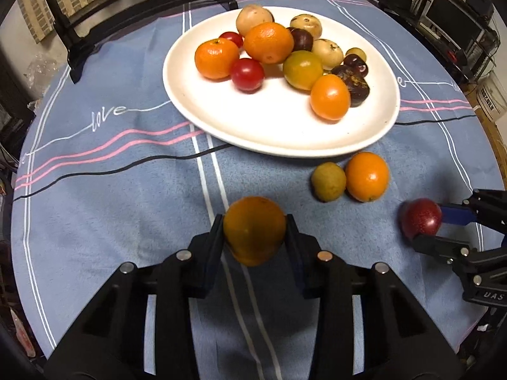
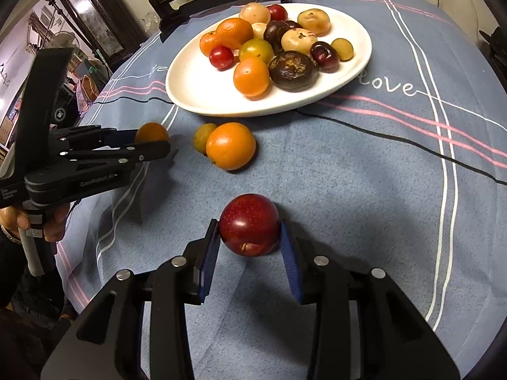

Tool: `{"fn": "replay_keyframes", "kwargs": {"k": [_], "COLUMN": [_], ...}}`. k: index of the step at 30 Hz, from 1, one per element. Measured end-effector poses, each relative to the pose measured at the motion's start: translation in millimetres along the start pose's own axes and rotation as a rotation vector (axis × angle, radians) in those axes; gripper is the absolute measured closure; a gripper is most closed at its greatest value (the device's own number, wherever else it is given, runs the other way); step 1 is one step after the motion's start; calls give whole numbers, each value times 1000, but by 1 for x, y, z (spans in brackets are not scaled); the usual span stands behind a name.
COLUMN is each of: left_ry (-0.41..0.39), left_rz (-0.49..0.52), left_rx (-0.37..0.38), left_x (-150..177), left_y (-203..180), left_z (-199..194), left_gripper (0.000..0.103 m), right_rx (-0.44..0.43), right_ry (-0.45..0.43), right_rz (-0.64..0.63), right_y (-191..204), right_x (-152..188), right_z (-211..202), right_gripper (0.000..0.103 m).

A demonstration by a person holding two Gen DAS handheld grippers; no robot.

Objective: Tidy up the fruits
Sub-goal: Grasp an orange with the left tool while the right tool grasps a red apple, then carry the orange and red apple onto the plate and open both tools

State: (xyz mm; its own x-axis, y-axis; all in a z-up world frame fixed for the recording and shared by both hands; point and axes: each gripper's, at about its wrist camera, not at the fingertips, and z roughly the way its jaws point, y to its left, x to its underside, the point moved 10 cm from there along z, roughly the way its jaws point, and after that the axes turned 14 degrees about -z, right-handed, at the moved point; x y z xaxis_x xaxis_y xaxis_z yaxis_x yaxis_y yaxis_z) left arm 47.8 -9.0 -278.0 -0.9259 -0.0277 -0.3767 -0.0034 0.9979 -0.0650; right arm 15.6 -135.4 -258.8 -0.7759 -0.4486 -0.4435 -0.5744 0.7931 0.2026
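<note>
Nearest the left wrist camera, the left gripper [image 1: 255, 221] was clamped on an orange [image 1: 254, 229], both fingers pressed against its sides, fruit held just over the blue tablecloth [image 1: 126, 190]. In the right wrist view the same gripper came in from the left edge, a person's hand [image 2: 47, 221] around its handle, the orange poking out past the finger tips.

Right gripper [image 2: 249, 226] was clamped on a dark red speckled plum [image 2: 249, 224], blue pads touching it on both sides. Whether the plum touched the cloth, could not tell.

Between the two grippers and the plate, a second orange [image 2: 230, 145] and a small yellow-green fruit [image 2: 202, 137] sat on the cloth, touching each other, just beside the plate's near rim.

White oval plate [image 1: 269, 126] was further back, loaded: tangerines and oranges, two red cherry tomatoes [image 1: 247, 74], a yellow-green tomato [image 1: 302, 69], pale tan round fruits, dark purple wrinkled fruits [image 2: 293, 69], one orange tomato-like fruit [image 1: 330, 96] nearest the rim. Fruits were bunched on the far half, the near half of the plate bare.

A black chair [image 1: 73, 31] stood behind the table at the far side. Cloth carried pink, white and black stripes and the script word "love".
</note>
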Motion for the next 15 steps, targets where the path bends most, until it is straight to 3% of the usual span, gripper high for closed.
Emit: {"fn": "replay_keyframes", "kwargs": {"k": [15], "left_ry": [-36], "left_rz": [-1], "left_rx": [-8], "left_x": [20], "left_y": [-11], "left_z": [-32], "left_gripper": [65], "right_rx": [8], "right_ry": [-25], "right_rz": [-20], "right_y": [16], "right_x": [9], "right_z": [-12], "right_gripper": [65]}}
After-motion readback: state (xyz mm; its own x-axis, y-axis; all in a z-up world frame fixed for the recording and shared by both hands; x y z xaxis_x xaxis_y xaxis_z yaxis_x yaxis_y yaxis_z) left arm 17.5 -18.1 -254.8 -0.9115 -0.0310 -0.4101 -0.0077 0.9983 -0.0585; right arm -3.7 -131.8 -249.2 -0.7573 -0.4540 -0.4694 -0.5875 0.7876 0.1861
